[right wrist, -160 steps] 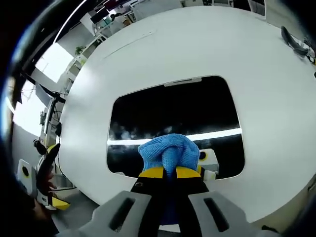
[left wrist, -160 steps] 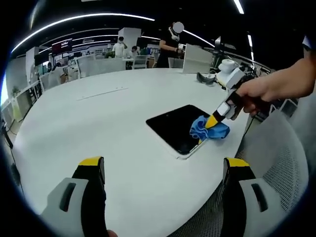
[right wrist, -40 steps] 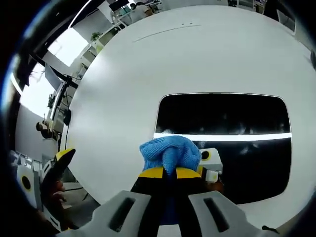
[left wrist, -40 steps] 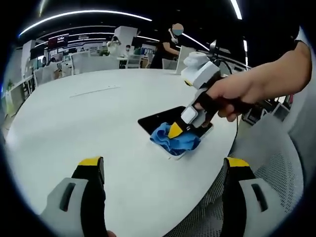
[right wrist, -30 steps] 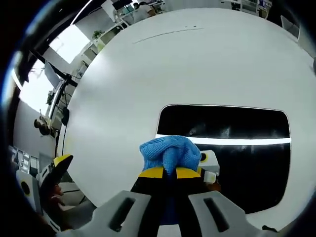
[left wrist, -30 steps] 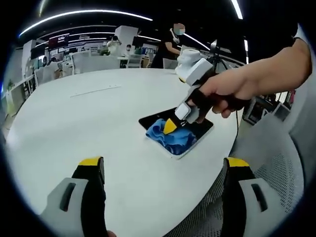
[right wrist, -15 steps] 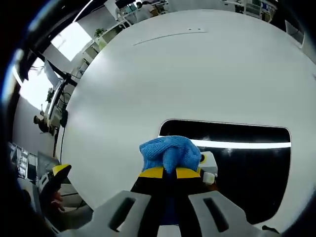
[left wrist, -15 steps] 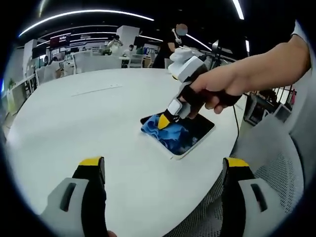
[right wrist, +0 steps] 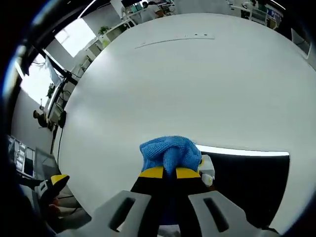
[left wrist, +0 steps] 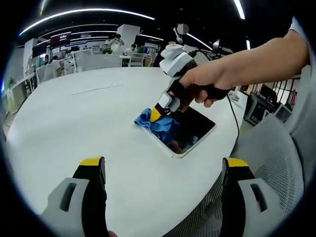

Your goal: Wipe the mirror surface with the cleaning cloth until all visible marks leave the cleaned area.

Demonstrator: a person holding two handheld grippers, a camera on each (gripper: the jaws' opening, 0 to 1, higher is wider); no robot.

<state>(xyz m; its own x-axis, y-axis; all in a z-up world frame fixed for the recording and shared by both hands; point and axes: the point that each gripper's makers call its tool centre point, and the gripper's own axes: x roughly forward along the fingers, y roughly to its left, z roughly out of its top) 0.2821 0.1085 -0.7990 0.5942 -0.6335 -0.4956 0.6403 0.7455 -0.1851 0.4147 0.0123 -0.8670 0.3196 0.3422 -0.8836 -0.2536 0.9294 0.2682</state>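
Dark glass of the mirror (left wrist: pixel 190 129) lies flat near the counter's (left wrist: pixel 74 128) edge closest to the person, its white frame showing along the near side. Over the last second the blue cleaning cloth (left wrist: pixel 157 123) has swept across to the mirror's far corner and now overhangs onto the counter, so that stroke looks finished; faint smears seem to remain near the middle, though they are hard to tell from reflections. The right tool (left wrist: pixel 155 114) is clamped on the cloth, tilted steeply down from a hand (left wrist: pixel 205 84) reaching in from the right. The left tool (left wrist: pixel 163 170) hovers with jaws wide apart, holding nothing, near the counter's edge.
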